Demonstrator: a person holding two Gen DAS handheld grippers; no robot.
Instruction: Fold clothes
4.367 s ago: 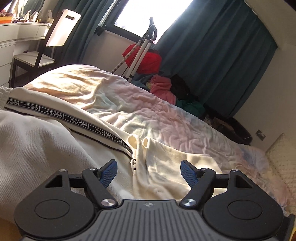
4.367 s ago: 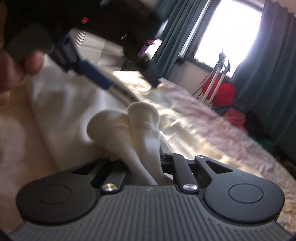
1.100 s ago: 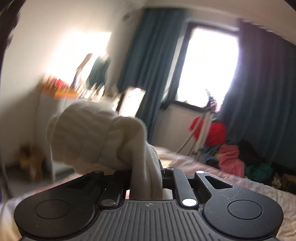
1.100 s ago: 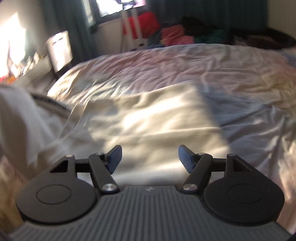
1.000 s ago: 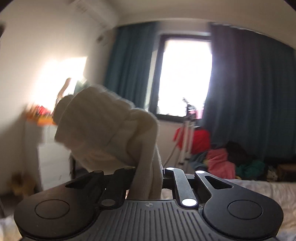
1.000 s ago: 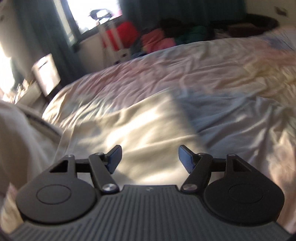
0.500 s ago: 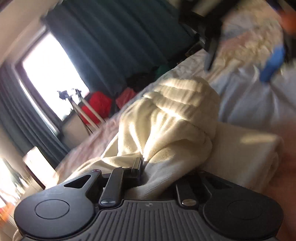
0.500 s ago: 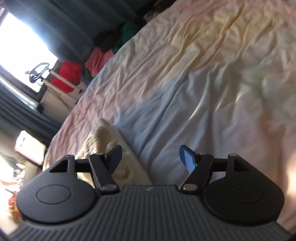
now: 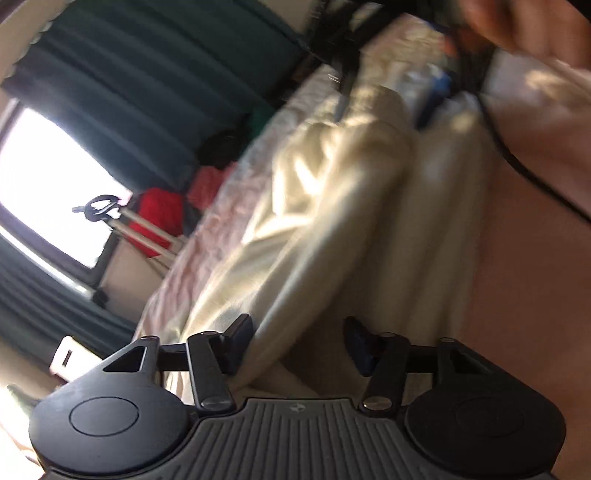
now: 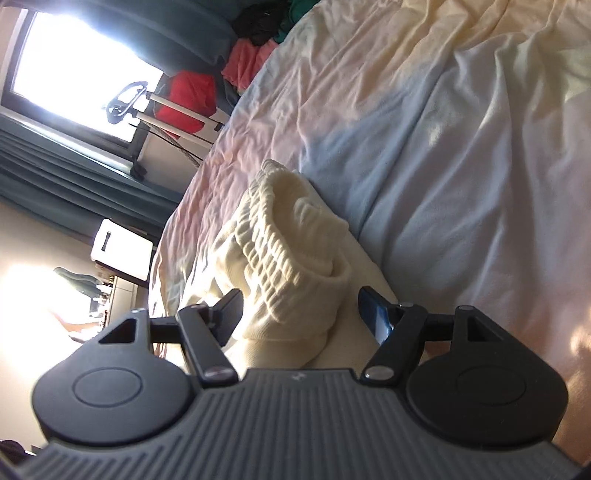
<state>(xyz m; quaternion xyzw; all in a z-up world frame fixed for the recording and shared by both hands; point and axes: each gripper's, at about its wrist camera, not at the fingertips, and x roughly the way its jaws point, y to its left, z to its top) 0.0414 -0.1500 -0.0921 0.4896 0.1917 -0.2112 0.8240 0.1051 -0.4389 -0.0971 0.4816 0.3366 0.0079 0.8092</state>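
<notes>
- Your left gripper (image 9: 301, 345) has its jaws spread wide; nothing is pinched, though a fold of the cream knit garment (image 9: 332, 206) lies between them and brushes the inner face of the left finger.
- Ahead of that claw, the garment runs away in long, blurred folds over the bed sheet (image 9: 218, 236).
- Above and to the right of it, a hand (image 9: 517, 22) shows, blurred.
- Your right gripper (image 10: 301, 314) is also spread, closed on nothing.
- The ribbed cuff (image 10: 280, 258) of the garment sits bunched between and just ahead of its fingers; whether it touches them you cannot tell.
- To the right of that claw, the pastel sheet lies wrinkled and bare.
- Far ahead and to the left are a bright window (image 10: 74, 66) with teal curtains (image 10: 55, 173), and a red and pink clothes pile (image 10: 221, 74).
</notes>
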